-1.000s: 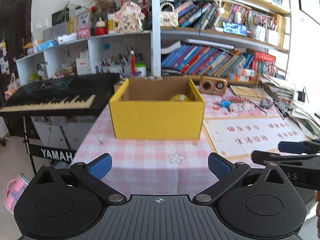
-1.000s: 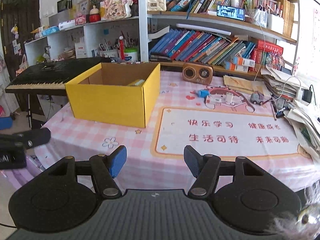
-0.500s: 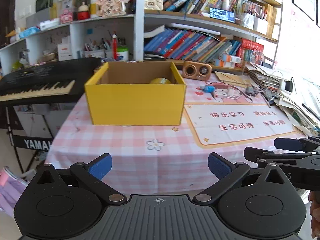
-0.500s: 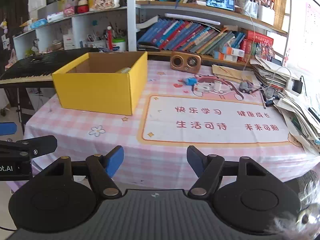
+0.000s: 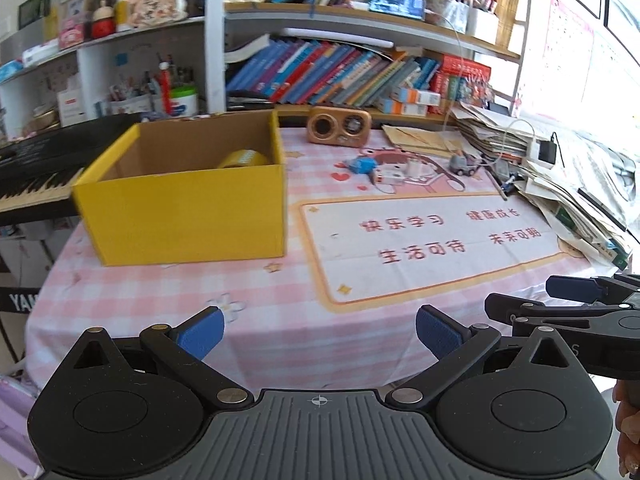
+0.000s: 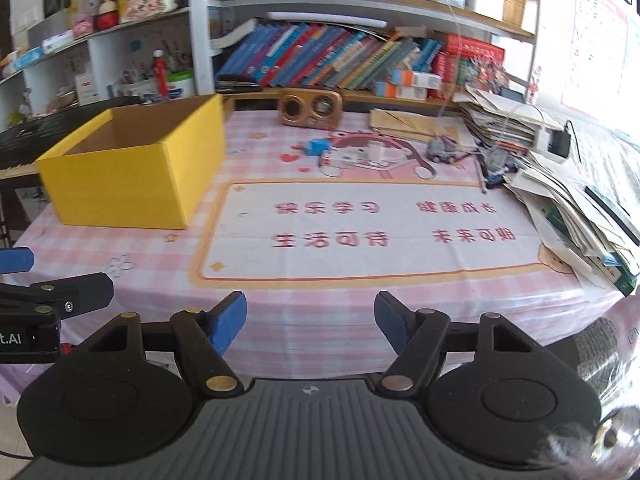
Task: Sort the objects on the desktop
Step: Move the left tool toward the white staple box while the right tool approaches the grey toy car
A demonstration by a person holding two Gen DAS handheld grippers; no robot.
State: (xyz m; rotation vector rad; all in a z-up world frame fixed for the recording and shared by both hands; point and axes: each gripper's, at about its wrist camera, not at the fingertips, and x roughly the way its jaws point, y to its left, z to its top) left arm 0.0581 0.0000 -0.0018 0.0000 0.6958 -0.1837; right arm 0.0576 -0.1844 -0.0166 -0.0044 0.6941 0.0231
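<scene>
An open yellow cardboard box (image 5: 184, 196) (image 6: 132, 168) stands on the left of the pink checked table, with a yellow tape roll (image 5: 242, 158) inside it. At the far side lie small loose things: a blue item (image 5: 362, 166) (image 6: 318, 147), a white piece (image 5: 412, 168), a grey toy car (image 5: 462, 164) (image 6: 438, 148) and a pen (image 5: 496, 184). My left gripper (image 5: 320, 330) hangs open over the table's front edge, with nothing between its blue pads. My right gripper (image 6: 310, 320) is open and empty too, beside it to the right (image 5: 560, 300).
A wooden radio (image 5: 339, 124) sits at the back. A sprawling stack of papers (image 5: 580, 184) fills the right side. A printed desk mat (image 5: 420, 240) covers the middle. A black keyboard (image 5: 36, 168) stands left of the table, and bookshelves (image 5: 340, 68) rise behind.
Both grippers have swung to the right along the table's front, so the box has slid left in both views. The right jaws stand slightly wider than before.
</scene>
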